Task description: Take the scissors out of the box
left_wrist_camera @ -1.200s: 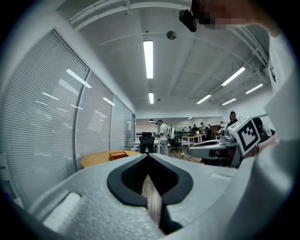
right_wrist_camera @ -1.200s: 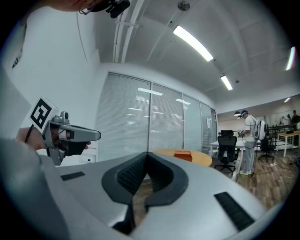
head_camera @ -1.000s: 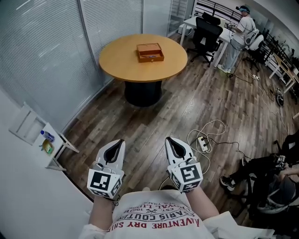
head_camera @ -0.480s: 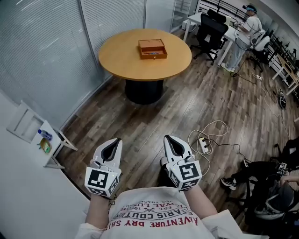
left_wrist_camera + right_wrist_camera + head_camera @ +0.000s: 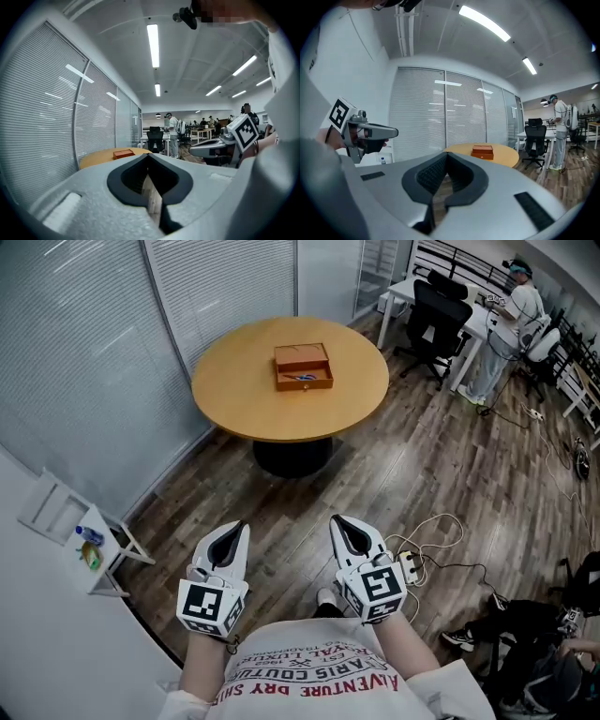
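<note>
An orange-brown wooden box [image 5: 303, 367] sits on the round wooden table [image 5: 244, 390], far ahead of both grippers. Its front drawer stands pulled out, and a small bluish item [image 5: 305, 378] lies in it, too small to make out. My left gripper [image 5: 235, 532] and right gripper [image 5: 344, 525] are held side by side over the wood floor, close to my body, both shut and empty. The box shows small and distant in the left gripper view [image 5: 123, 153] and in the right gripper view [image 5: 483, 151].
A glass wall with blinds [image 5: 94, 352] runs along the left. A white shelf with bottles [image 5: 89, 538] stands at the lower left. A power strip and cables [image 5: 412, 563] lie on the floor at the right. Black office chairs [image 5: 441, 306] and a standing person [image 5: 517, 306] are beyond the table.
Both grippers have been carried forward toward the table, still side by side and shut. The table and box now sit lower and larger in the head view.
</note>
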